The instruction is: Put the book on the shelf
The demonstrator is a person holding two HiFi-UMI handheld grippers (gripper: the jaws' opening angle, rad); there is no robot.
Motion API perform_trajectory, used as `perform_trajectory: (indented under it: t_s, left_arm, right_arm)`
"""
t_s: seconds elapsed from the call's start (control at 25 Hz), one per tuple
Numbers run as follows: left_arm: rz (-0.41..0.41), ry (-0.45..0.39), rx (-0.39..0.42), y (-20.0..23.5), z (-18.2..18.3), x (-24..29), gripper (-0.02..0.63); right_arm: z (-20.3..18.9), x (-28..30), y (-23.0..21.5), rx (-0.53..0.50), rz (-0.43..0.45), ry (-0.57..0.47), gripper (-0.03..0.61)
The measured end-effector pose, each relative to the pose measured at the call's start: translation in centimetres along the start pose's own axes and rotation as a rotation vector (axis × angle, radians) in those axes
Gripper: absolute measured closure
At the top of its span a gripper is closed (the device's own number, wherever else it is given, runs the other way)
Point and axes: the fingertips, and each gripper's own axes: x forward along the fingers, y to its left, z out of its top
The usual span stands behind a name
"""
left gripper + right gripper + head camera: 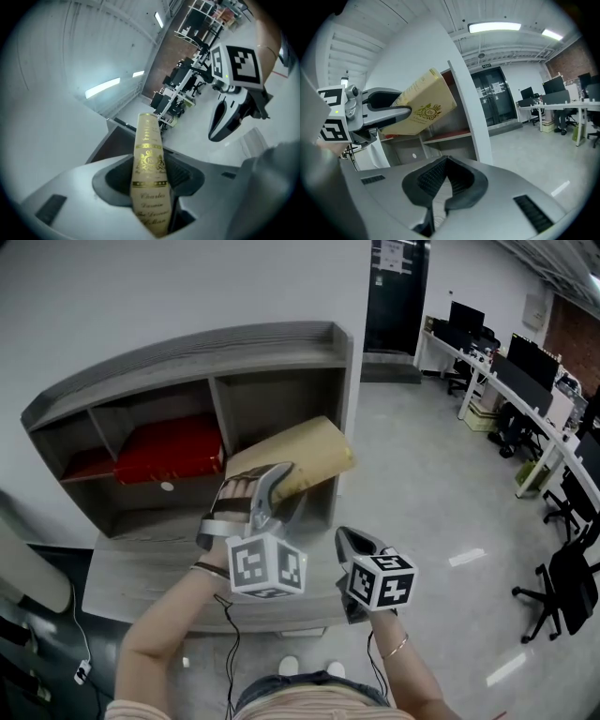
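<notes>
A tan book (302, 461) with gold lettering on its spine (150, 159) is clamped between the jaws of my left gripper (270, 491), which is shut on it. The book is held tilted in the air, in front of the right compartment of the grey shelf unit (281, 343). In the right gripper view the book (424, 110) and the left gripper (389, 108) show up and left, before the shelf (457, 101). My right gripper (354, 542) hovers below and right of the book, shut with nothing between its jaws (446, 161).
A red book (169, 448) lies flat in the shelf's left compartment. The shelf stands on a grey table (122, 577). Desks with monitors (525, 371) and office chairs (562, 587) fill the right side. A dark door (394, 287) is behind.
</notes>
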Motion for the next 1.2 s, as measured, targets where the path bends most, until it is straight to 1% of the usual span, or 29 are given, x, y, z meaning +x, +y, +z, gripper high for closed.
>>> perform_trajectory:
  t_s: [0.4, 0.64, 0.88, 1.08, 1.2]
  left_arm:
    - [-0.023, 0.018, 0.157, -0.8, 0.1, 3.2, 0.41]
    - [-0.061, 0.055, 0.2, -1.4, -1.0, 4.6, 0.41]
    - [-0.08, 0.086, 0.208, -1.9, -2.4, 6.1, 0.41]
    - [-0.083, 0.091, 0.266, -2.4, -3.5, 7.0, 0.41]
    - [-0.089, 0.096, 0.288, -2.9, -4.3, 7.6, 0.41]
  right_arm:
    - [-0.7, 0.4, -0.8, -0.066, 0.032, 0.055, 0.569]
    - [-0.4, 0.9, -1.6, -0.094, 0.034, 0.074, 0.57]
    - [-0.6, 1.2, -1.8, -0.106, 0.042, 0.089, 0.569]
    - [-0.8, 1.6, -1.6, -0.114, 0.05, 0.096, 0.569]
    - [-0.9, 1.8, -1.6, -0.117, 0.051, 0.098, 0.569]
